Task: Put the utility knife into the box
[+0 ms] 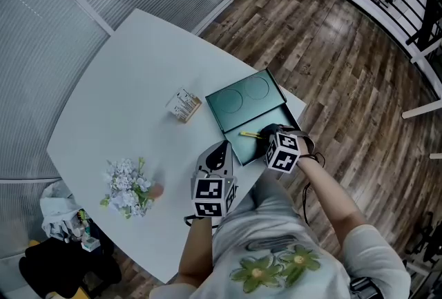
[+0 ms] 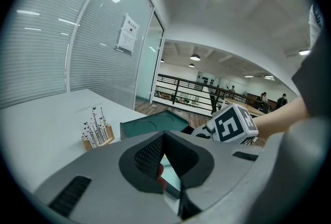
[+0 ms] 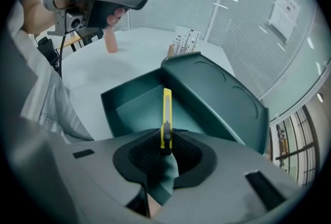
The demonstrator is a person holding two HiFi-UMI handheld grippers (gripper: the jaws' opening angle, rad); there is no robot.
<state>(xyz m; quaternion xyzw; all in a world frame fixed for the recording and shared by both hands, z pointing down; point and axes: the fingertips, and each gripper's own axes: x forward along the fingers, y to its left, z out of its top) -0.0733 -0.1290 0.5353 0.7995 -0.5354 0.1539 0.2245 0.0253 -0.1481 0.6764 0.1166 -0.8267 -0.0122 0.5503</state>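
Observation:
A yellow utility knife [image 3: 166,114] sticks out from between the pads of my right gripper [image 3: 166,148], which is shut on its rear end. Its tip points out over the tray of the open dark-green box [image 3: 129,110], whose lid [image 3: 217,94] lies back behind. In the head view the knife [image 1: 248,133] hovers at the tray's near right side, with the right gripper [image 1: 262,134] just behind it. My left gripper [image 1: 222,148] sits on the table left of the box [image 1: 242,147]. Its jaws [image 2: 164,137] meet at the tips with nothing between them.
A small wooden holder of thin tools [image 1: 184,105] stands left of the box lid. White flowers [image 1: 127,187] and a pink bottle [image 3: 110,41] are at the table's near left. The table edge [image 1: 298,111] runs close behind the box, with wood floor beyond.

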